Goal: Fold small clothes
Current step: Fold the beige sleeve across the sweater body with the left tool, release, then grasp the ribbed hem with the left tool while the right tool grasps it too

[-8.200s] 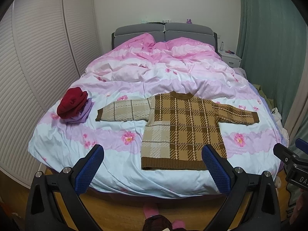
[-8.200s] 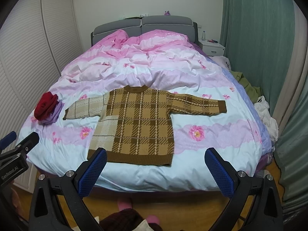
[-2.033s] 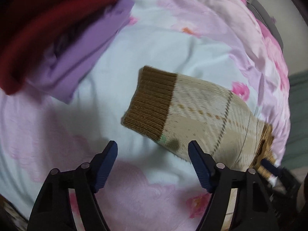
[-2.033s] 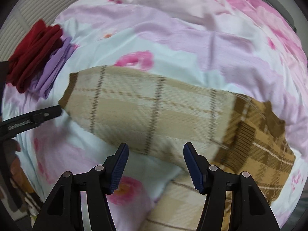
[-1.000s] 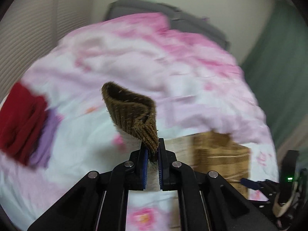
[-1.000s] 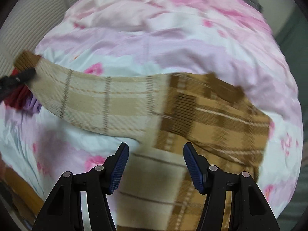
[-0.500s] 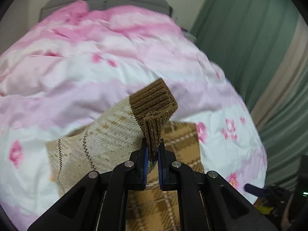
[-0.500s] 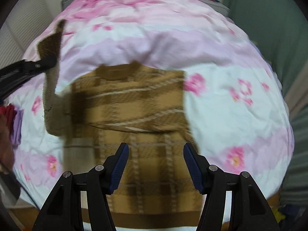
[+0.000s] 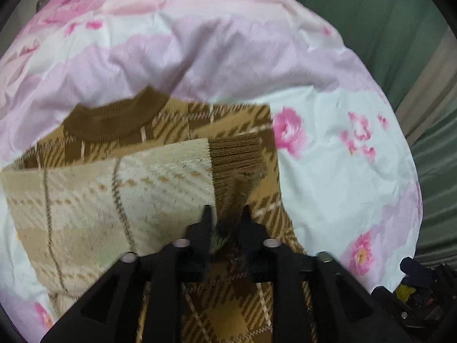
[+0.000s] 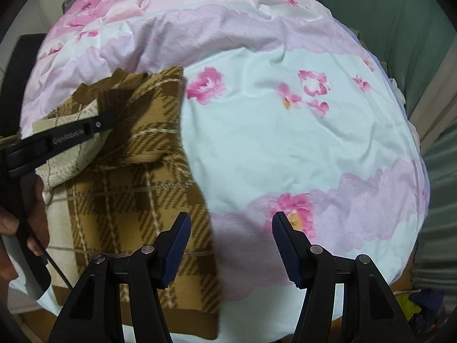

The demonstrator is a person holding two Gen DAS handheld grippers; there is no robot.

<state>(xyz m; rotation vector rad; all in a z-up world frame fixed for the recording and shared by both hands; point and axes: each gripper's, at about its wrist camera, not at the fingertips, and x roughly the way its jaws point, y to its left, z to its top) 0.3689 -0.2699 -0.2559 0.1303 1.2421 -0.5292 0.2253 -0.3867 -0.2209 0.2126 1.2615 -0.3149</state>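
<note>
A brown plaid sweater [image 9: 234, 120] lies flat on the bed, with both sleeves folded in over its body. My left gripper [image 9: 224, 214] is shut on the brown ribbed cuff [image 9: 237, 154] of the cream plaid sleeve [image 9: 114, 188] and holds it across the chest, near the sweater's right edge. In the right wrist view the sweater [image 10: 137, 183] lies at the left and the left gripper's arm [image 10: 65, 137] reaches over it. My right gripper [image 10: 230, 245] is open and empty, above the sweater's lower right edge and the quilt.
The bed is covered by a pink, lilac and white flowered quilt [image 10: 285, 131]. Green curtains [image 9: 385, 28] hang to the right. Loose clothes [image 10: 411, 300] lie on the floor by the bed's right corner. A person's hand [image 10: 17, 225] grips the left tool.
My left gripper has carried the cream sleeve's cuff to the right and lowered it across the sweater's chest. The right gripper has swung right, over the sweater's right edge, and stayed open.
</note>
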